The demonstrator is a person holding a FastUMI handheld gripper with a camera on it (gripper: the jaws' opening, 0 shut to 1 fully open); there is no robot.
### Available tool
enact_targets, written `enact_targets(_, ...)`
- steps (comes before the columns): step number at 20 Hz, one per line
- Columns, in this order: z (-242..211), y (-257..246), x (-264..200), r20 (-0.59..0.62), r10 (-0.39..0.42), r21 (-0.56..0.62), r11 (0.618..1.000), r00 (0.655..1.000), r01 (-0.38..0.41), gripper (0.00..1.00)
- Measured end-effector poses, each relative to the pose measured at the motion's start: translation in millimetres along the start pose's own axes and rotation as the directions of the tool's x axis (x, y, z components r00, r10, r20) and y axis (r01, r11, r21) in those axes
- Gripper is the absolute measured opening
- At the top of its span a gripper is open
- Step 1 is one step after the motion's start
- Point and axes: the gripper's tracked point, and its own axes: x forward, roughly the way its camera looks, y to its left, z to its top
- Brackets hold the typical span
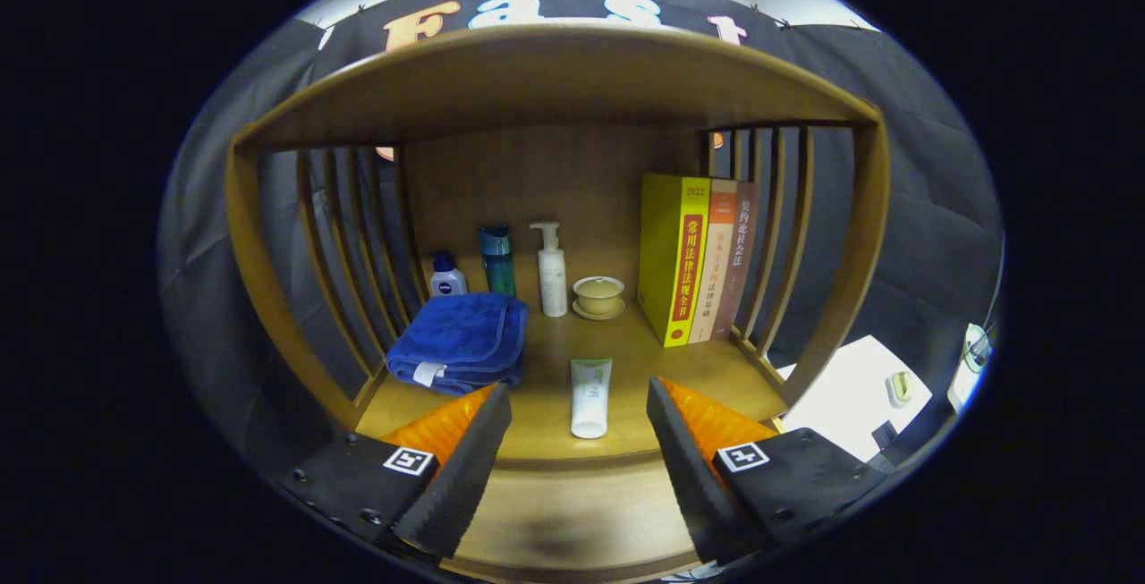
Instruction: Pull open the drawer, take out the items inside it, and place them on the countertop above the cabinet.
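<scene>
The gripper (579, 441) hangs spread wide with nothing between its fingers, facing a wooden cabinet shelf (626, 360) with slatted sides. A white squeeze tube with a green band (590, 396) lies flat near the shelf's front edge, just ahead of the fingers and in line with the gap between them. A folded blue towel (461, 340) sits by the left slats. Along the back stand a small white-and-blue bottle (446, 277), a teal bottle (497, 259), a white pump bottle (551, 269) and a beige lidded cup on a saucer (598, 296). Three upright books (698, 258), yellow, orange and brown, lean at the right slats. The lower wooden ledge (572, 512) is partly covered by the fingers; whether it is the drawer cannot be told.
</scene>
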Motion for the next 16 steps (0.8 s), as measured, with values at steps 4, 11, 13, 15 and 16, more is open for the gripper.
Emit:
enact_targets(4, -5.5, 0.9, -40.2, 0.068, 0.000, -0.013, 1.000, 0.998, 0.001, 0.99)
enact_targets(11, -30.2, -10.8, -99.6, 0.177, -0.038, -0.054, 0.997, 0.984, 0.048, 0.99)
enact_targets(13, -43.3, -9.9, -115.3, 0.194, -0.031, -0.060, 0.997, 0.981, 0.043, 0.99)
enact_targets(15, -62.7, -13.8, -128.4, 0.192, -0.041, -0.062, 0.997, 0.981, 0.054, 0.99)
enact_targets(16, -75.7, -15.4, -133.5, 0.181, -0.043, -0.064, 0.996, 0.983, 0.056, 0.99)
